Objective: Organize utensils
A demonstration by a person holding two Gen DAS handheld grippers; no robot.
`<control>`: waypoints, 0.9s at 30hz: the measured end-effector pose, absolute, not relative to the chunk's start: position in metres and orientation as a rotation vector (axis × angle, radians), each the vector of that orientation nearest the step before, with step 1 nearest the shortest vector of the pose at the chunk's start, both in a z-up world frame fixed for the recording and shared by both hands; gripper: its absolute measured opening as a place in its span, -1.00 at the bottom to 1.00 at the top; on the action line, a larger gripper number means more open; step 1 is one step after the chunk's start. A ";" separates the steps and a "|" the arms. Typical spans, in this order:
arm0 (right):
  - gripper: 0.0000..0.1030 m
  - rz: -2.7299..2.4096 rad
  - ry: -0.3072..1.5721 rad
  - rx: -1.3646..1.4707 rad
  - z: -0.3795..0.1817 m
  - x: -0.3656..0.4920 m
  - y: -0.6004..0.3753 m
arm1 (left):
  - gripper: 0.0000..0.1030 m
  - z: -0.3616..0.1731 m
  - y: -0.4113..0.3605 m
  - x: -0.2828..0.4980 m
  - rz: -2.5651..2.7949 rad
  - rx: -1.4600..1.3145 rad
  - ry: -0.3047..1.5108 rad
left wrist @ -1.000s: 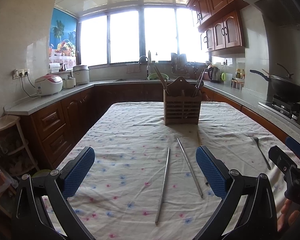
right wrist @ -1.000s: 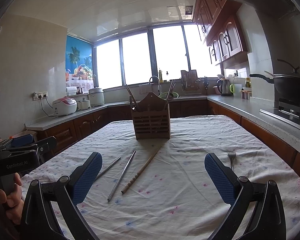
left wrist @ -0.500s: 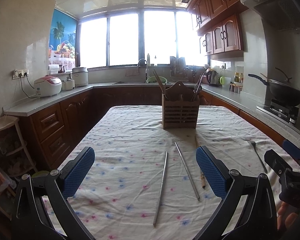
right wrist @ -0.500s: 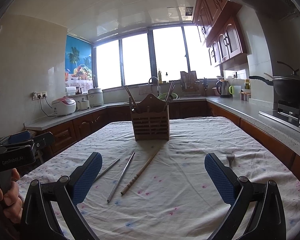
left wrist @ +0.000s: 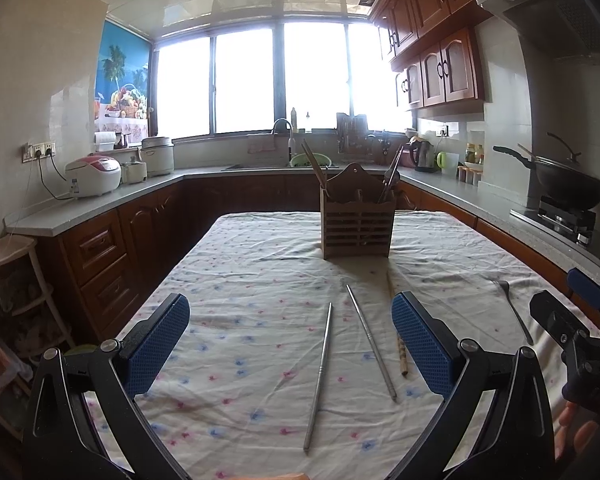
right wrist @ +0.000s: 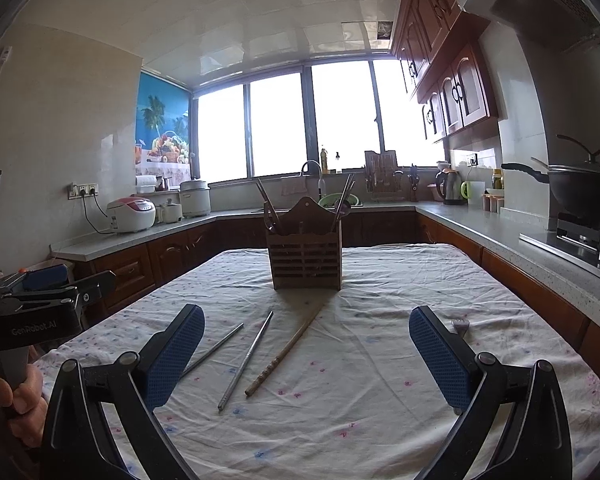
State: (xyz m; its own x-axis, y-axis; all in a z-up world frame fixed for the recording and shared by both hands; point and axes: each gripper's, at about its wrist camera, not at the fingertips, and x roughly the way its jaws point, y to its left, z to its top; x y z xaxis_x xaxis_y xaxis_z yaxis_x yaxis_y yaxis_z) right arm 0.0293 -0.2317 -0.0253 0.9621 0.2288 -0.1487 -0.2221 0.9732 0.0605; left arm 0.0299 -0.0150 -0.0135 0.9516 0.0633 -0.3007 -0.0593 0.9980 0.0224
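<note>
I hold both grippers, left (left wrist: 290,344) and right (right wrist: 306,354), spread wide and empty above the table (left wrist: 236,264). Two steel chopsticks (left wrist: 320,372), one wooden chopstick (right wrist: 286,354) and a fork (left wrist: 514,312) lie before the holder (left wrist: 356,226).

We see each gripper (left wrist: 290,348) built from black angular arms with silver screws and blue, dimpled pads (left wrist: 158,344). The left gripper's (right wrist: 40,304) black body reads "GenRobot.AI" in grey, with what may be a blue block on top.
</note>
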 end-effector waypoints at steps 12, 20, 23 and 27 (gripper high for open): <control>1.00 0.237 0.153 0.037 -0.020 0.029 -0.231 | 1.00 -0.013 -0.015 0.030 0.056 0.011 0.303; 1.00 0.235 0.157 0.035 -0.019 0.030 -0.230 | 1.00 -0.013 -0.016 0.029 0.055 0.010 0.299; 1.00 0.235 0.158 0.037 -0.019 0.030 -0.230 | 1.00 -0.013 -0.015 0.028 0.057 0.012 0.297; 1.00 0.237 0.158 0.038 -0.019 0.031 -0.231 | 1.00 -0.013 -0.016 0.027 0.058 0.013 0.297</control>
